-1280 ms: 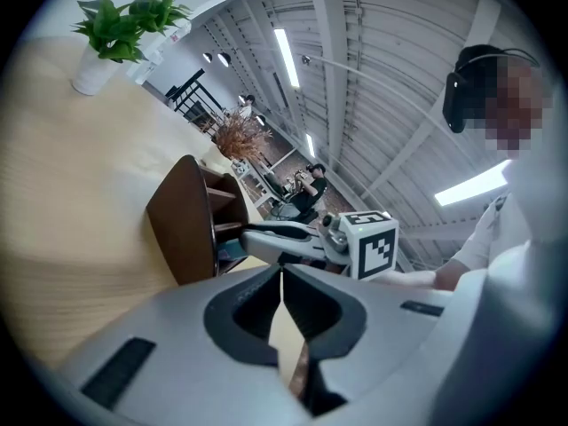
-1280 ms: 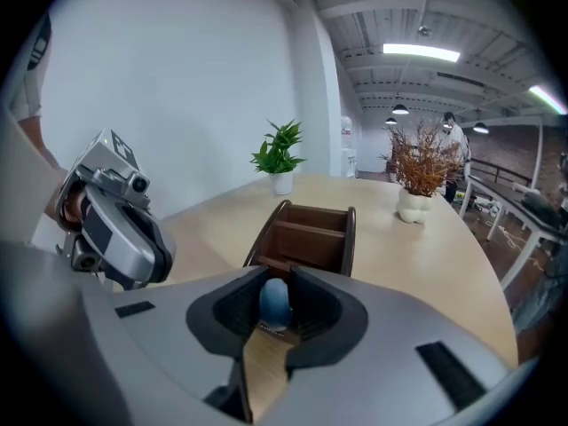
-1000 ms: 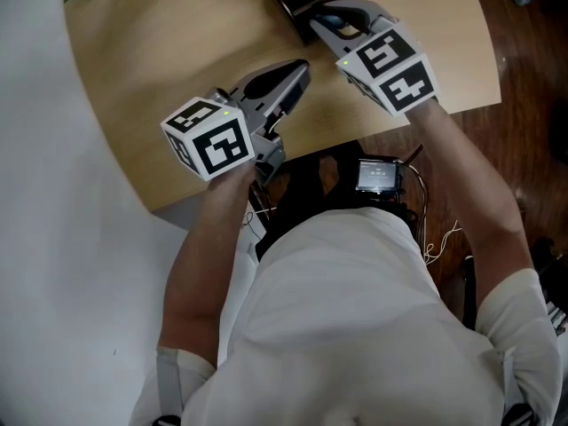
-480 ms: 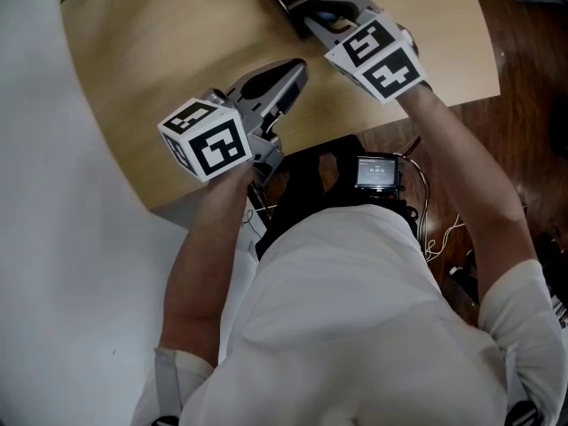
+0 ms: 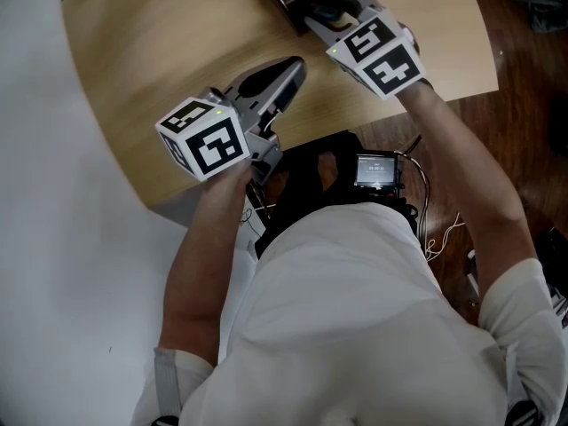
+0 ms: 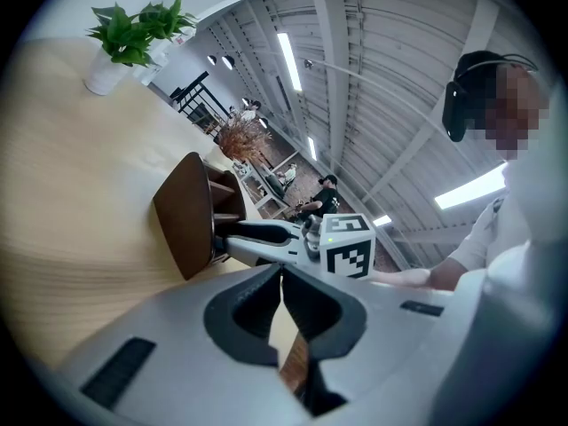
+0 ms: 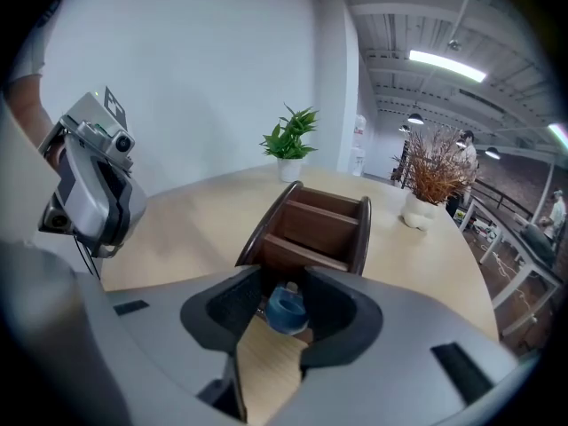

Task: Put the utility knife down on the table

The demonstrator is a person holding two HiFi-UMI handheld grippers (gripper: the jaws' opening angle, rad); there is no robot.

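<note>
The utility knife (image 7: 286, 308) shows only as a blue rounded end between the jaws of my right gripper (image 7: 285, 316), which is shut on it. That gripper (image 5: 317, 11) hovers right at the near side of a dark brown wooden organizer (image 7: 316, 224) standing on the light wood table (image 5: 160, 78). In the head view the knife is hidden by the gripper body. My left gripper (image 5: 289, 67) hangs over the table's near part, left of the right one, jaws shut with nothing between them (image 6: 282, 282). The left gripper view shows the organizer (image 6: 184, 224) and the right gripper's marker cube (image 6: 347, 247).
A potted green plant (image 7: 289, 145) and a white vase of dried twigs (image 7: 428, 189) stand on the far side of the table. The table's rounded edge (image 5: 266, 171) runs close to the person's body. A small screen device (image 5: 374, 171) hangs at the waist.
My right gripper has moved forward, closer to the organizer, with the blue knife end still between its jaws. The left gripper has hardly moved.
</note>
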